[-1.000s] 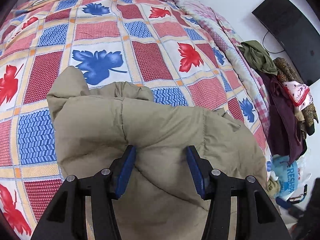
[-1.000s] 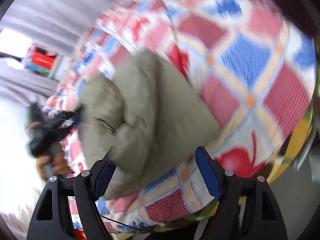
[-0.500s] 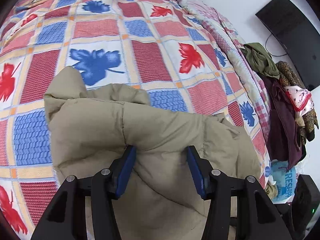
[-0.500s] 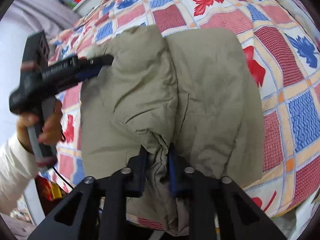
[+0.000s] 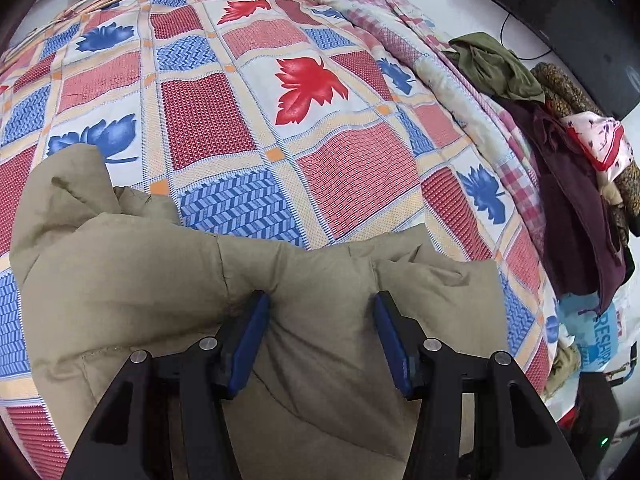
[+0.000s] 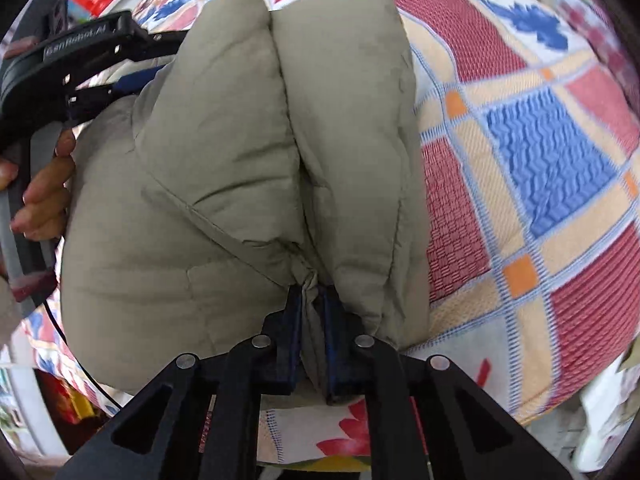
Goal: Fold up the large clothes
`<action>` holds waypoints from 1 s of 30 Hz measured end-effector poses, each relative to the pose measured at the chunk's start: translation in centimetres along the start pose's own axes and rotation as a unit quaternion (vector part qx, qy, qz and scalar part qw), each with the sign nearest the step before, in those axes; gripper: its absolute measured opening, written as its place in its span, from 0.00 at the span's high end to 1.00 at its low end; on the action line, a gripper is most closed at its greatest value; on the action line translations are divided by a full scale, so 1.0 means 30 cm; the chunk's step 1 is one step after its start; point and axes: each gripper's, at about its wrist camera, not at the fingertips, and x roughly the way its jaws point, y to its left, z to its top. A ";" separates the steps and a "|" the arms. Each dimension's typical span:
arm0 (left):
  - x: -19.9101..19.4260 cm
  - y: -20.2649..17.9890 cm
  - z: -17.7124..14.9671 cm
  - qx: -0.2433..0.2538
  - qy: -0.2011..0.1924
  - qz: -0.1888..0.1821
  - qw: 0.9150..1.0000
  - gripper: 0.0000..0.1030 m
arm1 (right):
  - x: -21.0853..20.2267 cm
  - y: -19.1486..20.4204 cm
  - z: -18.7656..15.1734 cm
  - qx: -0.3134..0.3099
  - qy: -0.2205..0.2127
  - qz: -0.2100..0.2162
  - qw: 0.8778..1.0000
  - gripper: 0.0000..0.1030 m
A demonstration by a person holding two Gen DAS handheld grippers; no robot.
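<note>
Coat: a puffy khaki coat (image 5: 168, 280) lies bundled at the near edge of the bed (image 5: 344, 168), on the leaf-pattern quilt (image 6: 540, 152).
Left gripper: the left gripper (image 5: 320, 308) sits on top of the coat, jaws spread wide with padded cloth bulging between them — touching it, not clamped.
Right gripper: the right gripper (image 6: 309, 304) has its jaws pressed nearly together, pinching a gathered fold of the coat at its near end.
Feel: soft and thick, I judge — light for its bulk, full of air, likely to spring back out of any crease; the shell looks smooth and may slip in a thin pinch.
Where to hold: probably best at seams, hems or a bunched ridge like the one the right jaws have, taking several layers at once; the fat quilted panels give little to bite.
Far right: a pile of clothes (image 5: 568, 152) hangs beside the bed, well apart from the coat.
Risk: a fold pressed flat may puff open once released.
</note>
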 end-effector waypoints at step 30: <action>-0.025 0.031 -0.017 0.002 -0.010 0.034 0.999 0.41 | -0.018 -0.123 0.471 0.089 -0.036 0.009 0.995 0.88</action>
